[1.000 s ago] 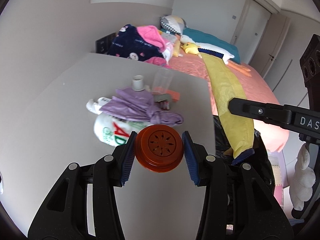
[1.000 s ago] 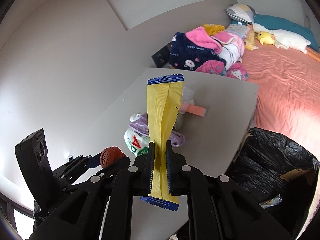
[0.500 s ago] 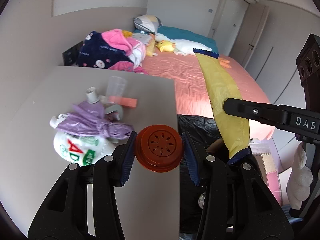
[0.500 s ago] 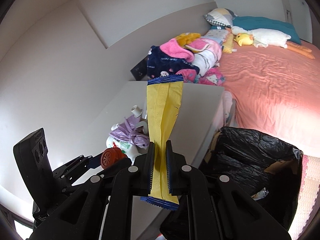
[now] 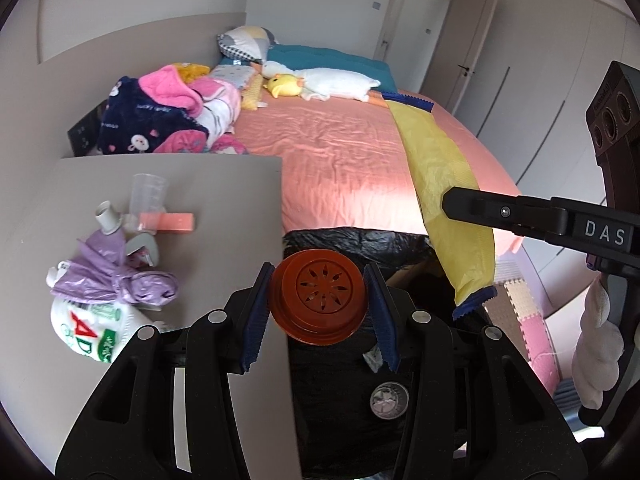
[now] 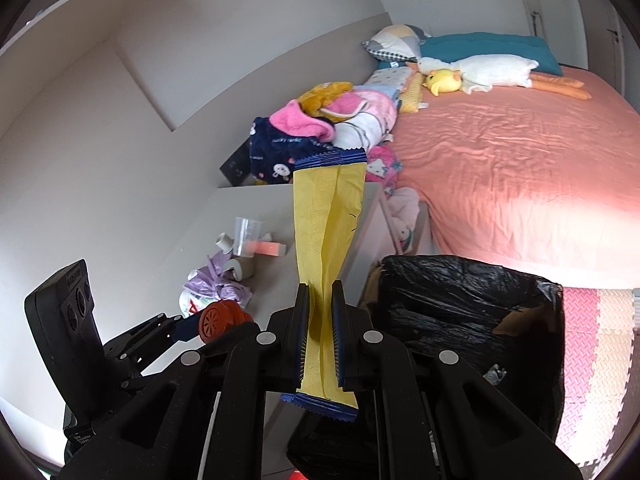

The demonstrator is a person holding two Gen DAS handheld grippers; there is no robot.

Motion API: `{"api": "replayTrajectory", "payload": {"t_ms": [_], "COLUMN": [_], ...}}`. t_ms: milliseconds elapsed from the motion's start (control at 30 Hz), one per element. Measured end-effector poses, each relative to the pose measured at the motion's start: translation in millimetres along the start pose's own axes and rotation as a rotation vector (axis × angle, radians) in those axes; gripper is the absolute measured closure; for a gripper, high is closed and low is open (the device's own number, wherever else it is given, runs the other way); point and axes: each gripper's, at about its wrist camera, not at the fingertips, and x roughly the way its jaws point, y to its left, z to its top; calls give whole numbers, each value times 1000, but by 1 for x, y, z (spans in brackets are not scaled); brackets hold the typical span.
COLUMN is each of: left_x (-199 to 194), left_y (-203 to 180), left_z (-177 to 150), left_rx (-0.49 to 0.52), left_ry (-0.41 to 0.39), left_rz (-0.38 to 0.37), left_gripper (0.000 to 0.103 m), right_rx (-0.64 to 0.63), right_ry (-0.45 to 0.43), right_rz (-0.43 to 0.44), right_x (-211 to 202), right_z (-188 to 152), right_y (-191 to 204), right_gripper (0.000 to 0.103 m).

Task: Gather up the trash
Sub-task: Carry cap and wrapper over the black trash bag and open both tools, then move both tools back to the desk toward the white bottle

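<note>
My left gripper [image 5: 318, 304] is shut on a round orange-brown lid [image 5: 318, 298] and holds it over the near rim of the black trash bag [image 5: 360, 244]. The lid also shows in the right wrist view [image 6: 218, 320]. My right gripper [image 6: 320, 320] is shut on a long yellow wrapper with blue ends [image 6: 328, 216], held upright beside the black-lined bin [image 6: 460, 308]. The wrapper also shows in the left wrist view [image 5: 444, 192], right of my left gripper. More trash lies on the grey table [image 5: 224, 184]: a purple bag [image 5: 112, 280], a white printed bag [image 5: 92, 328], a clear cup [image 5: 148, 192] and a pink bar [image 5: 172, 222].
A bed with an orange sheet [image 5: 344, 160] stands behind the bin, with a pile of blankets [image 5: 168, 116] and plush toys [image 5: 320, 84]. Pastel foam floor mats [image 6: 600, 360] lie right of the bin. The table edge [image 5: 282, 208] borders the bin.
Both grippers have swung right, off the table toward the black bin. The lid now hangs over the bag's rim instead of over the tabletop. Both holds are unchanged.
</note>
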Motion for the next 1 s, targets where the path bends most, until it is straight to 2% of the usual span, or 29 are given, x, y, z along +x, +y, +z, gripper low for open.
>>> {"api": "replayTrajectory", "payload": {"t_ms": [200,233,267,300,333,367,400,600,1000], "left_x": [13,17,20,23,24,26,28,36,36], "left_y": [-16,-19,-21,-23,-27,-30,-33,-38,-21], "left_z": [4,5,6,7,7,8,8,9,6], "left_rx": [20,21,22,22,28,34,37,36,-16], "left_ry": [26,45,63,72,65,67,72,95,109], "left_rz": [-41,-71,-88,-85,-74,-69,-63,-57,-9], "left_gripper": [58,48,20,9,6,6,6,6,6], "right_rx": [39,41,42,46,53,62,68,105,93], "right_ry": [-3,-3,2,0,-12,-36,-68,-87,-61], "right_rz": [-37,-40,-47,-70,-100,-136,-156,-162,-118], "right_x": [-10,-12,-13,-16,-19,-23,-29,-36,-25], "right_z": [-1,-2,-2,-3,-3,-4,-6,-6,-3], "right_y": [-28,-31,-34,-38,-41,-45,-49,-67,-62], "right_gripper": [91,90,87,67,39,31,30,30,30]}}
